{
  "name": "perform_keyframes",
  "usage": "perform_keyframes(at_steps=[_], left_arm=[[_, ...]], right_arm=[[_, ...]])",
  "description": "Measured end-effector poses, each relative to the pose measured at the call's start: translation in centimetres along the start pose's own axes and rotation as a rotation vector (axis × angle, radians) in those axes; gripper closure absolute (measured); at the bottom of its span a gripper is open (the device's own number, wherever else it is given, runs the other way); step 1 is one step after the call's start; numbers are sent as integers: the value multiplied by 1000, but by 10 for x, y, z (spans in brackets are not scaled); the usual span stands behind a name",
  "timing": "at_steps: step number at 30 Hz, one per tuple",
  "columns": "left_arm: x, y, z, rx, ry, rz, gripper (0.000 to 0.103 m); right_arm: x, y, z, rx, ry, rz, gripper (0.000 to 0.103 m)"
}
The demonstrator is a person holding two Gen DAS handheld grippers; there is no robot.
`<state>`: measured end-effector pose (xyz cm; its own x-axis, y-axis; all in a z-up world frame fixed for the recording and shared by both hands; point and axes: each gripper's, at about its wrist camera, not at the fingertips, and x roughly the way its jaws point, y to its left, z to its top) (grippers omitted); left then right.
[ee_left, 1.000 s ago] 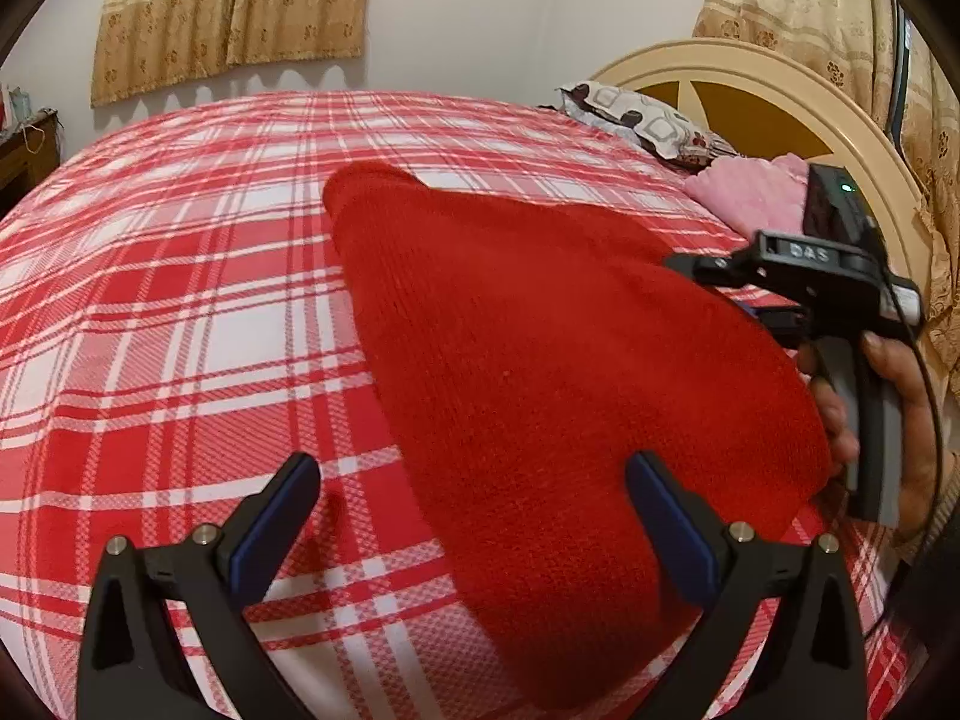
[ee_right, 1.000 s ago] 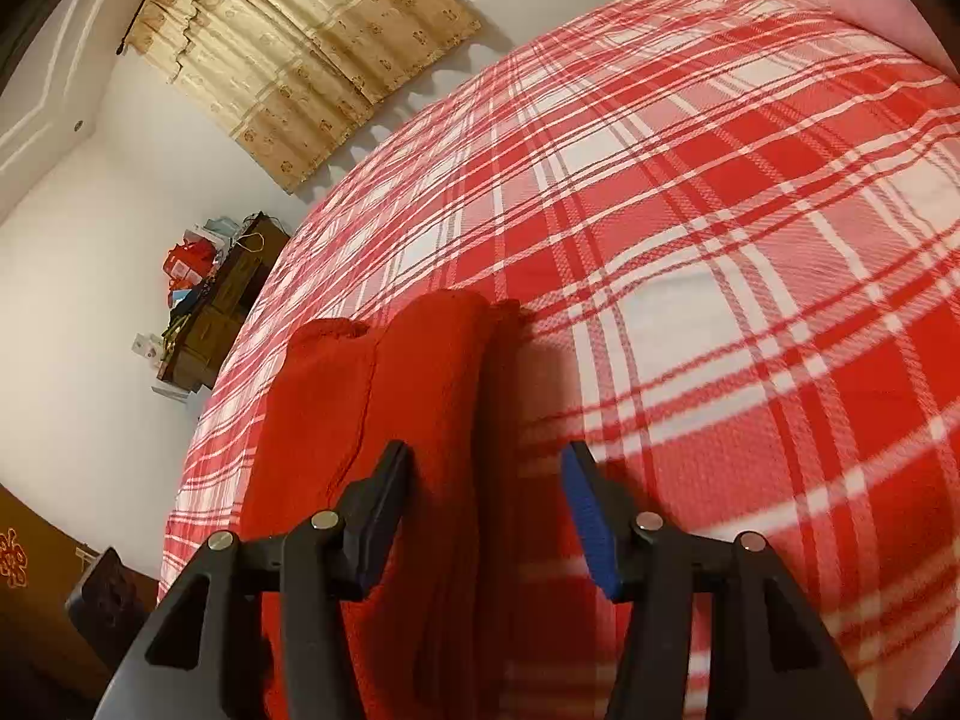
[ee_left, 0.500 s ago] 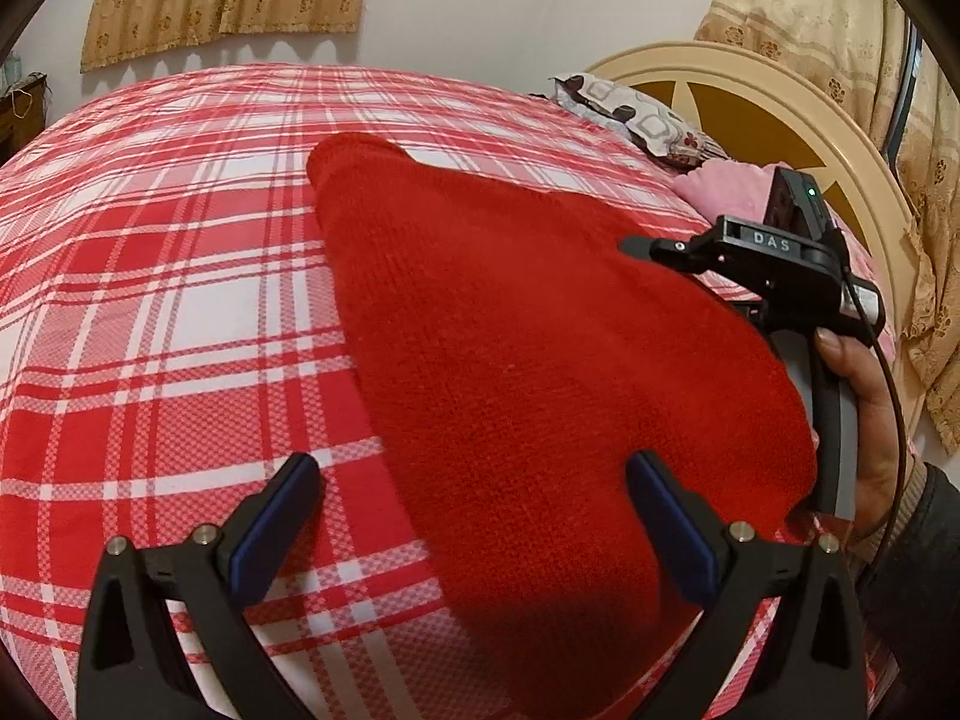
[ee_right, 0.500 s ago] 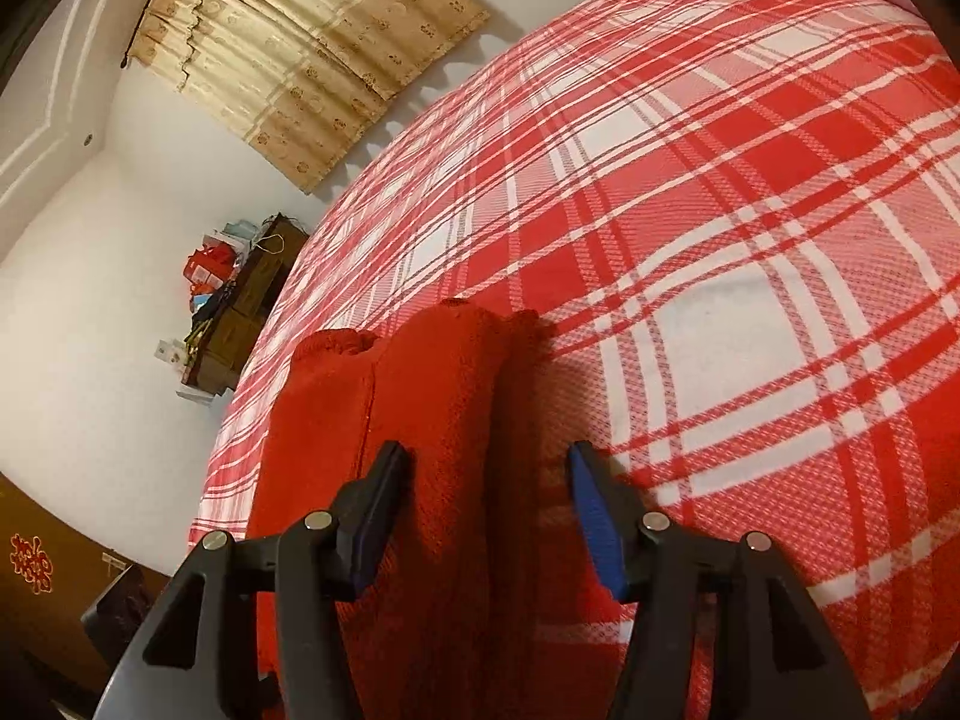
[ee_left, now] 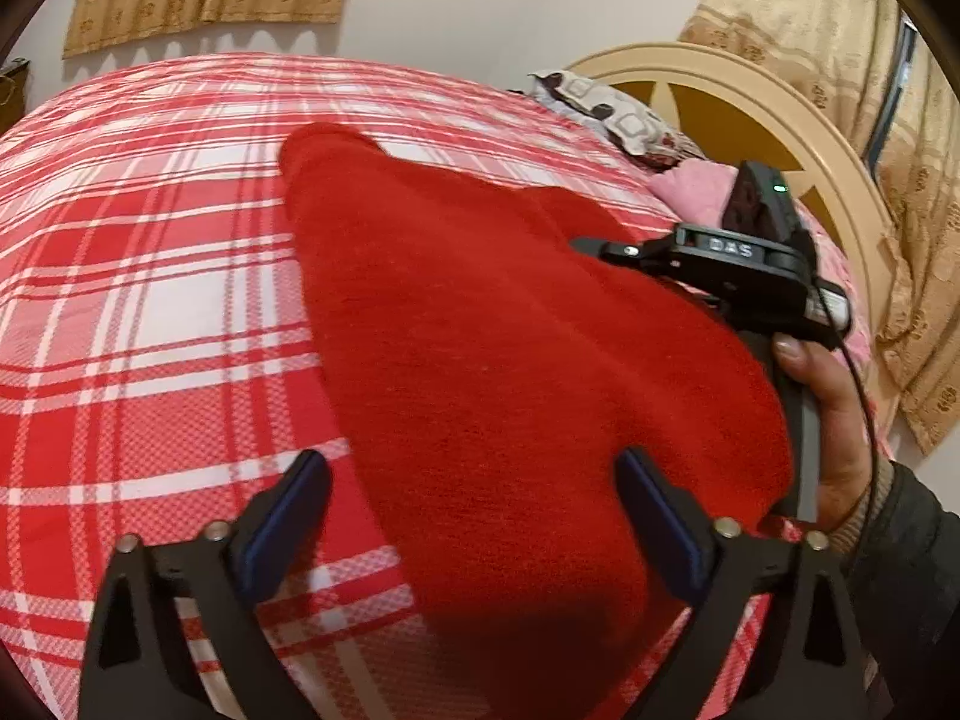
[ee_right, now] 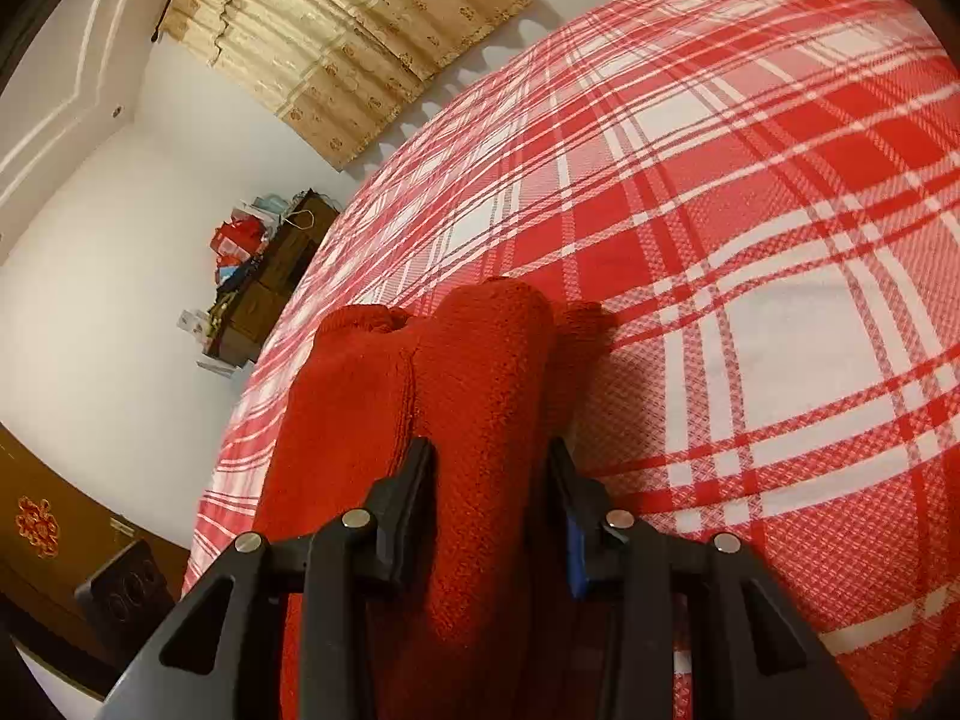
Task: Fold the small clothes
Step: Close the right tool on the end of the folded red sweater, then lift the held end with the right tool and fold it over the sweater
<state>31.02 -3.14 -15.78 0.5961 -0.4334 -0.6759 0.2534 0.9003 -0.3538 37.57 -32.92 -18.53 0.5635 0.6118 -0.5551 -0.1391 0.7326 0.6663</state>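
Both grippers angled down: left gripper (ee_left: 471,495) jaws wide, closing over red knit garment (ee_left: 510,348); right gripper (ee_right: 489,480) closing onto fold.

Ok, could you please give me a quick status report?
Left claw open, closing over red knit. Right claw closing on its raised fold. Nothing in the way.

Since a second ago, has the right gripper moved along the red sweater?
Yes. The right gripper has slid forward over the red sweater, its folded end nearer; the fingers are closing around the fold.
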Motion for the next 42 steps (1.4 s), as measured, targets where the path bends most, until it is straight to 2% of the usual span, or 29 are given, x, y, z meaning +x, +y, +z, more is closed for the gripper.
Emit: perform_keyframes(at_steps=[4, 8, 12, 21, 25, 28, 32, 36, 42], left_arm=[[2, -1, 1, -2, 7, -23, 13], [3, -2, 1, -3, 13, -37, 15], [0, -3, 0, 8, 10, -57, 24], [3, -2, 1, -4, 23, -84, 25], [2, -4, 1, 1, 24, -74, 25], [1, -6, 1, 6, 25, -68, 29], [2, -8, 1, 2, 25, -65, 29], [-1, -11, 1, 17, 15, -71, 42], [-2, -15, 2, 27, 15, -50, 48]], right_arm=[[5, -4, 3, 23, 15, 1, 65], [6, -15, 4, 81, 19, 43, 67], [3, -6, -1, 26, 3, 25, 67], [6, -4, 0, 27, 1, 16, 67], [10, 2, -2, 1, -1, -23, 67], [7, 2, -3, 0, -15, -7, 73], [5, 3, -4, -15, -23, 8, 74], [7, 5, -4, -24, -26, -2, 74], [9, 10, -4, -46, -37, -60, 74]])
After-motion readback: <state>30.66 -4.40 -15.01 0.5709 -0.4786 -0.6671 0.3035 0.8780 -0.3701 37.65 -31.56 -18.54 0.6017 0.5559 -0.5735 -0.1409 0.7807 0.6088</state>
